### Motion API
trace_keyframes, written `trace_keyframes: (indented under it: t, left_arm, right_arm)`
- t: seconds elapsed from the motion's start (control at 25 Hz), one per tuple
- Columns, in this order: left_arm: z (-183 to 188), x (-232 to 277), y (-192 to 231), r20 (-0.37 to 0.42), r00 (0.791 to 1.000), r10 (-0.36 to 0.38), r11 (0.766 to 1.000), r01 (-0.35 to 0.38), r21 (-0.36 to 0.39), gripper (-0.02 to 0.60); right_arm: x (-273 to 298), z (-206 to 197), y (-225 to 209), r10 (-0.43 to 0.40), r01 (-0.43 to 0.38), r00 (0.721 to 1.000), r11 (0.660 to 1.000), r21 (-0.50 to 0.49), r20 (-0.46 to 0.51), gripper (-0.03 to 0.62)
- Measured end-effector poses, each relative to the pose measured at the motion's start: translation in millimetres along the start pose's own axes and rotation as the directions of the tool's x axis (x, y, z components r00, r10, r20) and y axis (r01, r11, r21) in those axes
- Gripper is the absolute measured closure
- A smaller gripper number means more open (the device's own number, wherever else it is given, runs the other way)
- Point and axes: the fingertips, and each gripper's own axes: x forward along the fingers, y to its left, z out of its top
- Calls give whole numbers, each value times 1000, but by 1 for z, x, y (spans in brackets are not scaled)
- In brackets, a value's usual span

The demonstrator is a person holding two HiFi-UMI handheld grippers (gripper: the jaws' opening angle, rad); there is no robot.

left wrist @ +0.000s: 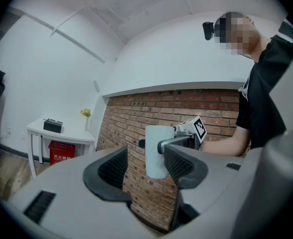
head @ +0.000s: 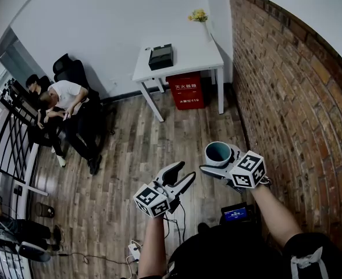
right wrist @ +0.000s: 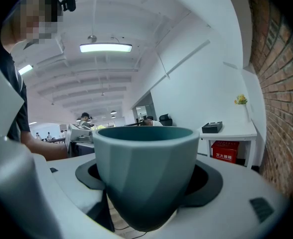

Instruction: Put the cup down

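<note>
A teal cup point(head: 218, 153) hangs upright above the wooden floor, with my right gripper point(head: 219, 160) shut on its sides. In the right gripper view the cup point(right wrist: 146, 168) fills the space between both pads. My left gripper point(head: 184, 172) is held beside it at the lower left, open and empty. In the left gripper view my left gripper point(left wrist: 145, 166) looks across at the cup point(left wrist: 155, 151) and at the right gripper's marker cube point(left wrist: 197, 129), in front of the brick wall.
A white table point(head: 188, 60) stands at the far wall with a black box point(head: 161, 57) and a vase of yellow flowers point(head: 199, 16). A red box point(head: 186, 90) sits under it. The brick wall point(head: 293, 115) runs along the right. People sit at the left point(head: 66, 106).
</note>
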Motion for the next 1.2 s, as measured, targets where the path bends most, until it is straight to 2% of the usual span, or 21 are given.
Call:
trace_keyframes:
  t: [0.56,0.68,0.92,1.2]
  left_arm:
    - [-1,15,8,-5,1000,11,1000,-11,-7,347]
    - [-3,25,12,-1,999,35,999,-35,-3,373]
    - [-13,42,18,2,998,61,998,-61,-16,376]
    - [-21,56,69,5,992,129,990,-129,-49,383]
  right_arm:
    - [-6,-6,-13,3,-3,1000,1000,17,-7,198]
    - [-15,-11,-26,-9,9,1000,1000,18,-11,198]
    - [-30,-16,-63,-43,43,999,998,52,1,198]
    - [-15,-25,-104,-50,52,998,995,81,-28,198]
